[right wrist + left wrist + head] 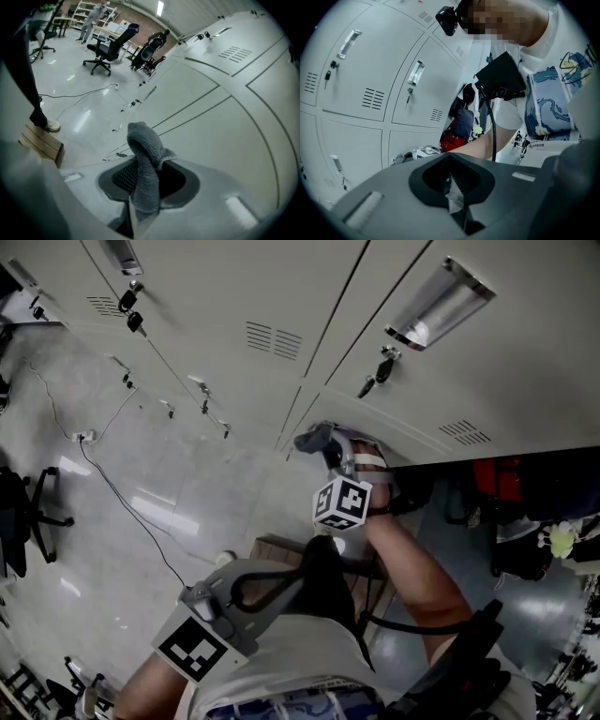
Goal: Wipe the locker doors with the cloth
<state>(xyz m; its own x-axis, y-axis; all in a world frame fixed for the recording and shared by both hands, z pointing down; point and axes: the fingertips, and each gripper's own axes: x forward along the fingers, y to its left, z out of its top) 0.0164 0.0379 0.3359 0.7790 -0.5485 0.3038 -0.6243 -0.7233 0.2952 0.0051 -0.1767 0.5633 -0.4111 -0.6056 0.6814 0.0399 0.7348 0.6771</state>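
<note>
Cloth (pixel 143 159): pinched in our right hand-held gripper (pixel 145 187), near a locker door (pixel 225 131); we judge pressing contact comes next. Left hand-held gripper (pixel 452 187) closed.

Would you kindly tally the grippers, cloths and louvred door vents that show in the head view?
Grippers: 2, left gripper and right gripper
Cloth: 1
Door vents: 3
Total: 6
</note>
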